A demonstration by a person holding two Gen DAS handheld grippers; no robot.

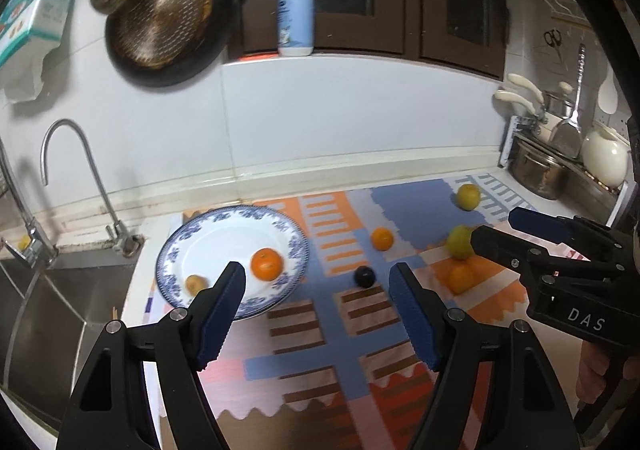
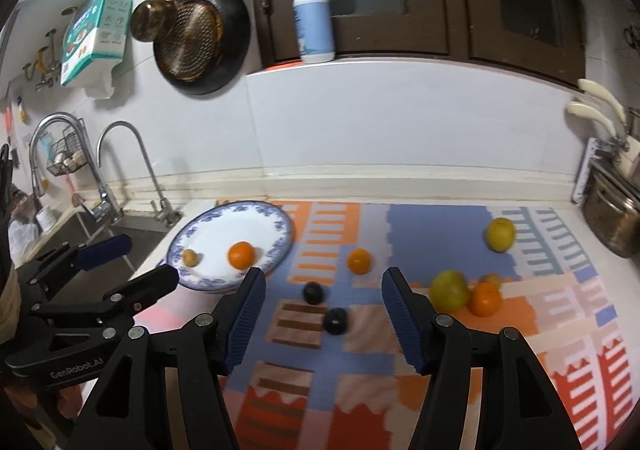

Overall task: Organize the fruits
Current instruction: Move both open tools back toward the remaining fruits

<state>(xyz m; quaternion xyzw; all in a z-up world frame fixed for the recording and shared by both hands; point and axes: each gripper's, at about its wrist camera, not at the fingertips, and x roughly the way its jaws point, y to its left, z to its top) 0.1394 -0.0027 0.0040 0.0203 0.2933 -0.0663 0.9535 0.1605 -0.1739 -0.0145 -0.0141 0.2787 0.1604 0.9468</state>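
Observation:
A blue-and-white plate [image 1: 208,234] [image 2: 256,218] lies at the mat's left end and holds an orange [image 1: 267,264] [image 2: 241,255] and a small brownish fruit [image 1: 196,283] [image 2: 191,257]. On the mat lie another orange [image 1: 381,238] [image 2: 359,260], a dark plum [image 1: 364,276] [image 2: 313,292], a second dark plum [image 2: 335,320], a green fruit [image 1: 459,241] [image 2: 449,290] beside an orange [image 1: 462,278] [image 2: 485,299], and a yellow fruit [image 1: 468,196] [image 2: 500,234]. My left gripper [image 1: 318,290] [image 2: 132,260] is open and empty. My right gripper [image 2: 322,290] [image 1: 494,228] is open and empty.
A sink [image 1: 60,302] with a faucet [image 1: 72,154] lies left of the plate. Pots and utensils [image 1: 560,154] stand at the right end. A pan [image 1: 168,18] hangs on the wall. A pump bottle [image 1: 296,10] stands on the ledge above.

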